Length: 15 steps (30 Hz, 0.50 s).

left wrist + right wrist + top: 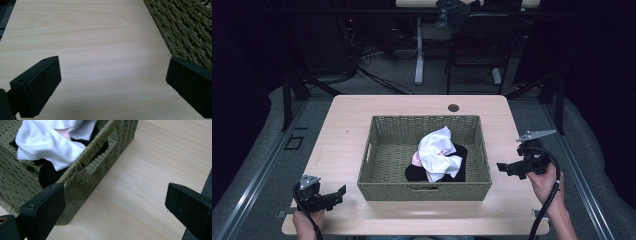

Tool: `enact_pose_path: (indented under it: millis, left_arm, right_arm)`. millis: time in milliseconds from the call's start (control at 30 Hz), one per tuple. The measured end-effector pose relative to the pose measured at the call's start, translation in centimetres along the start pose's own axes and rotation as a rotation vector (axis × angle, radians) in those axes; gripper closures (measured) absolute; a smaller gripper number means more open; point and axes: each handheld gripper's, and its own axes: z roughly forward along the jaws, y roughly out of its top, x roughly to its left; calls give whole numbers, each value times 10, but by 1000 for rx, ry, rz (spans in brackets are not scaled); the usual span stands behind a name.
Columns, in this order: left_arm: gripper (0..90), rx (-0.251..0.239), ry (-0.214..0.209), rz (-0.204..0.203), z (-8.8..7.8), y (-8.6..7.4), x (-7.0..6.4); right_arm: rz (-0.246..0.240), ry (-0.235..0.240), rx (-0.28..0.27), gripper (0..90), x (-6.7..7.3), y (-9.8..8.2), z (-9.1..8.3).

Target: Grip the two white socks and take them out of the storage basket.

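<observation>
Light wood table (347,145) w/ cable hole (453,107), grey floor (257,165), desk legs (419,55) behind

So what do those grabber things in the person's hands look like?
Both are black. The left gripper and right gripper each have two blocky flat-padded jaws, a grey three-cornered plate on top and a black cable trailing back. No sleeves show on the forearms.
</observation>
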Motion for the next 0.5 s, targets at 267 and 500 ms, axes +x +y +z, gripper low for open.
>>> enact_pose_path:
  millis: [267, 500]
  left_arm:
    - [0, -20, 17, 5, -4, 0, -1]
    - [0, -8, 10, 19, -4, 2, -4]
  right_arm:
    - [-48, 44, -6, 21, 11, 35, -3]
    - [-115, 64, 11, 21, 33, 67, -6]
